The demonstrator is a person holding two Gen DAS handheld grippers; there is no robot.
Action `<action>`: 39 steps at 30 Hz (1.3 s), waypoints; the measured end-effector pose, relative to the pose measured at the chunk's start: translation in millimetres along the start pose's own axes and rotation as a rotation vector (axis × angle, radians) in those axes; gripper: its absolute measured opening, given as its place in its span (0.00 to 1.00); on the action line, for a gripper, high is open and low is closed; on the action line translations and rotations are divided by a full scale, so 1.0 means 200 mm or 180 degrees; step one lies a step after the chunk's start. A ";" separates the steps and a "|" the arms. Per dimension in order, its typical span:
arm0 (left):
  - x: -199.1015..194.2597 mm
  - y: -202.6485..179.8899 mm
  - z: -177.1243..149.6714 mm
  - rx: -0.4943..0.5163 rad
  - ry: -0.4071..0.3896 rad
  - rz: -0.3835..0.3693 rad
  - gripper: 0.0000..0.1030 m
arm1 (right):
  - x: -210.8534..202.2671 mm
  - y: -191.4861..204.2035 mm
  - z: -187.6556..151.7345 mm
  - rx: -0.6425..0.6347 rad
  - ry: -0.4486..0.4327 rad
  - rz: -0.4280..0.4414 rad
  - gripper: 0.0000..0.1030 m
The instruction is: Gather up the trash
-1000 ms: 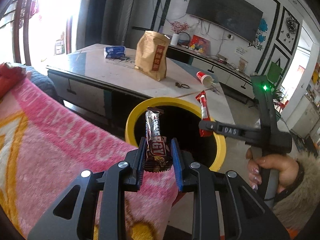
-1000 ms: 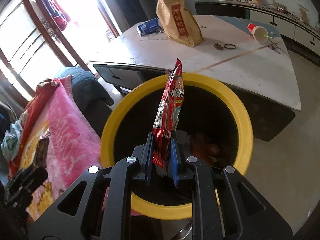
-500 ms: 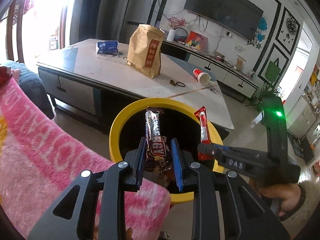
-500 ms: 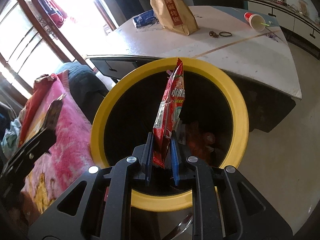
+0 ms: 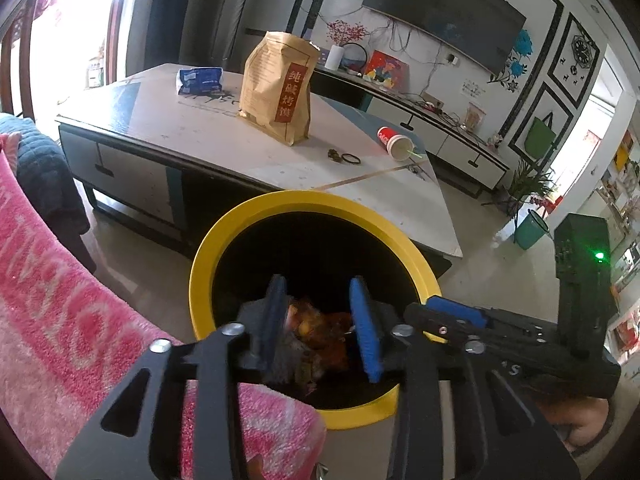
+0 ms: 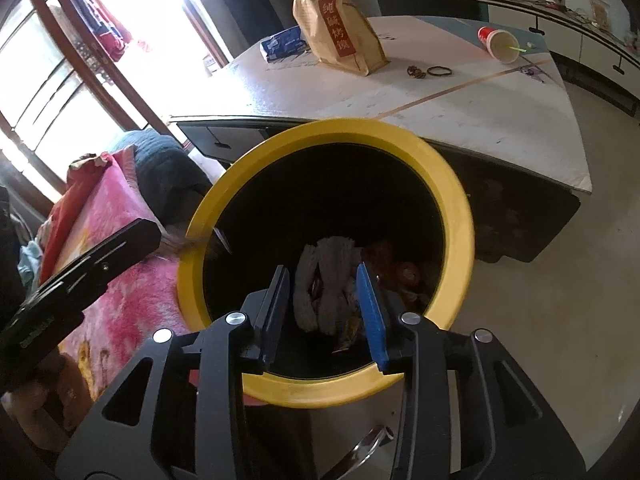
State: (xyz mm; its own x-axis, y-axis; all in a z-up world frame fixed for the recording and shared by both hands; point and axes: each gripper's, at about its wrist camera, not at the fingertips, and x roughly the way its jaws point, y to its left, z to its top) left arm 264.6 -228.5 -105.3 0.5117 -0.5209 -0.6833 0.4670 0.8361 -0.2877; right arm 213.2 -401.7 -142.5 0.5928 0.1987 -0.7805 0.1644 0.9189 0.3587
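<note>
- The left gripper [image 5: 320, 320] hangs over the mouth of the yellow-rimmed bin [image 5: 248, 224]; its jaws have just been opening and now stand moderately apart with nothing gripped between the blue pads [image 5: 362, 320].
- The right gripper [image 6: 326, 308] is over the same bin, jaws likewise just opened to a moderate gap, pads bare; only rubbish at the bin's bottom shows through the gap.
- In the left wrist view the right gripper reaches in from 4 o'clock, its tip above the bin's rim on that side, a green light on its upright body.
- In the right wrist view the left gripper comes in from 9 o'clock, its tip at the bin's rim; a blurred, streaked scrap shows just beyond that tip, too smeared to identify.
- Collected trash [image 6: 328, 280] lies at the bottom of the black interior: pale crumpled material in the middle, reddish and orange wrappers at 3 o'clock of it.
- A pink blanket [image 5: 60, 300] lies against the bin at 8 o'clock.
- Beyond the bin, at 12 o'clock, stands a low table [image 6: 440, 96].
- On it a brown paper bag [image 6: 336, 24] stands upright, with a blue packet [image 6: 282, 44] at its 9 o'clock.
- A red paper cup [image 6: 498, 42] lies on its side towards 2 o'clock, and a dark ring [image 6: 439, 72] rests between bag and cup.
</note>
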 end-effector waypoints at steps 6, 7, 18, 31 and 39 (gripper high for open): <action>-0.04 0.03 0.01 -0.0063 -0.0028 0.0019 0.62 | -0.10 0.01 0.00 -0.0036 -0.0191 -0.0152 0.59; -0.05 0.04 0.01 -0.0075 -0.0033 0.0020 0.63 | -0.12 0.01 0.00 -0.0032 -0.0223 -0.0180 0.63; -0.27 0.10 -0.01 -0.0076 -0.0222 0.0169 0.94 | -0.25 0.05 -0.02 -0.0055 -0.0381 -0.0292 0.88; -0.57 0.18 -0.11 -0.0158 -0.0398 0.0450 0.94 | -0.45 0.23 -0.09 -0.0308 -0.0636 -0.0284 0.89; -0.78 0.24 -0.22 -0.0226 -0.0603 0.0755 0.94 | -0.58 0.39 -0.20 -0.0483 -0.1011 -0.0354 0.89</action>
State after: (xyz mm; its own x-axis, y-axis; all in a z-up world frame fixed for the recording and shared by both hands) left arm 175.6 -100.2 -41.7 0.7288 -0.3269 -0.6016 0.2703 0.9447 -0.1858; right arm 126.2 -339.8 -43.6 0.7970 0.0010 -0.6040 0.1367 0.9737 0.1821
